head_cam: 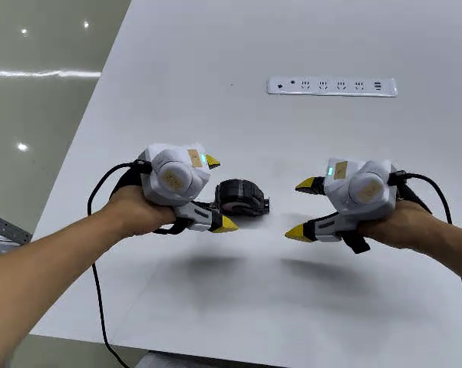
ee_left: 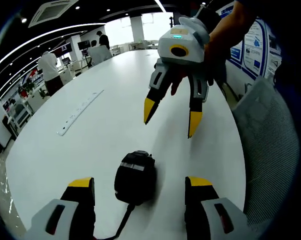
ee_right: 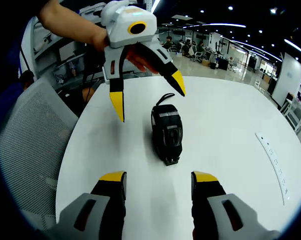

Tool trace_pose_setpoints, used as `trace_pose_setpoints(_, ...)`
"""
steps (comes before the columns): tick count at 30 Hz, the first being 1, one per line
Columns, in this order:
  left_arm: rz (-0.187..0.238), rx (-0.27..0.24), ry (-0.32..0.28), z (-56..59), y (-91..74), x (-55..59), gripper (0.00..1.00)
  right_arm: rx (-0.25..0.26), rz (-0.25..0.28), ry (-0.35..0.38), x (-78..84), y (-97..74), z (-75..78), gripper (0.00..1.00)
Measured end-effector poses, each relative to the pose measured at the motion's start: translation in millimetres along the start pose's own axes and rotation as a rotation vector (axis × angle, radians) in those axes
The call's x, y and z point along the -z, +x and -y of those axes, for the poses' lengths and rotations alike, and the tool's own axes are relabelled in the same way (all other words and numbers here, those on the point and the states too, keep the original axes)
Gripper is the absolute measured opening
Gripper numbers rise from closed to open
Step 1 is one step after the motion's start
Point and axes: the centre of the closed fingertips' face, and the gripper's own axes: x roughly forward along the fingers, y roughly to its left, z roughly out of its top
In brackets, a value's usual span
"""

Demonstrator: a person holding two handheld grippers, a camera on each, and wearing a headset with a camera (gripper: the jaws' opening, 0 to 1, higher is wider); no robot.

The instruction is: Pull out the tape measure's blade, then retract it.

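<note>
Lying on the table [head_cam: 216,77]: the black tape measure [head_cam: 241,197], flat on the white top near the front edge, between the two grippers.
Tape measure's blade: drawn into the case, with just the end tab at the case's mouth on the side facing the right gripper; a thin black strap trails from the opposite end, toward the left gripper.
Left gripper [ee_left: 140,182]: held in the person's left hand, its jaws spread wide and gripping nothing. The tape measure lies in the gap between the two yellow-tipped jaws, with bare table showing on either side of the case, so neither jaw touches it.
Right gripper [ee_right: 159,176]: held in the person's right hand, its jaws likewise spread wide and empty. It points at the tab end of the tape measure, and a strip of bare table lies between its tips and the case.
Grippers to each other: facing tip to tip across the tape measure, apart.
Power strip [head_cam: 332,86]: a long white one, lying flat far back on the table, well apart from the tape measure.
Cables: a black lead runs from the back of each gripper.
</note>
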Motion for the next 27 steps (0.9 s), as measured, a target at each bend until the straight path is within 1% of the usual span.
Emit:
trace_pose_setpoints(3, -0.009, 0.013, 0.026, 1.2, 5.2, -1.4, 0.69, -0.005, -0.021, -0.025, 1.4, 8.7, 4.4, 0.48)
trace_pose_setpoints(5, -0.015, 0.018, 0.038, 1.4, 7.8, -0.8, 0.67, -0.012, -0.024, -0.03, -0.2, 11.7, 5.3, 0.47)
trace_pose_setpoints(8, -0.026, 0.031, 0.064, 2.4, 12.4, 0.2, 0.63, -0.017, -0.027, -0.035, 2.9, 20.1, 11.5, 0.45)
trace_pose_setpoints(10, -0.032, 0.043, 0.087, 3.6, 16.0, -0.2, 0.62, -0.025, -0.045, -0.062, 6.4, 26.2, 13.5, 0.44)
trace_pose_setpoints(11, -0.036, 0.047, 0.098, 1.9, 20.1, 1.8, 0.62, -0.031, -0.052, -0.071, 7.8, 29.1, 14.7, 0.44)
trace_pose_setpoints(13, -0.038, 0.053, 0.108, 0.3, 24.9, 1.6, 0.61, -0.038, -0.053, -0.077, 8.2, 33.2, 16.8, 0.42)
trace_pose_setpoints(16, -0.044, 0.06, 0.127, -1.2, 29.7, 1.1, 0.6, -0.048, -0.06, -0.096, 8.8, 38.1, 18.3, 0.41)
trace_pose_setpoints(18, -0.05, 0.067, 0.143, -2.4, 33.8, 3.1, 0.58, -0.051, -0.065, -0.104, 9.1, 41.4, 19.4, 0.4)
trace_pose_setpoints(25, -0.074, 0.076, 0.178, -4.1, 38.0, 4.9, 0.56, -0.069, -0.08, -0.133, 8.4, 46.6, 19.5, 0.36)
trace_pose_setpoints(27, -0.076, 0.08, 0.185, -4.5, 38.6, 5.2, 0.54, -0.075, -0.081, -0.141, 7.2, 47.9, 19.4, 0.34)
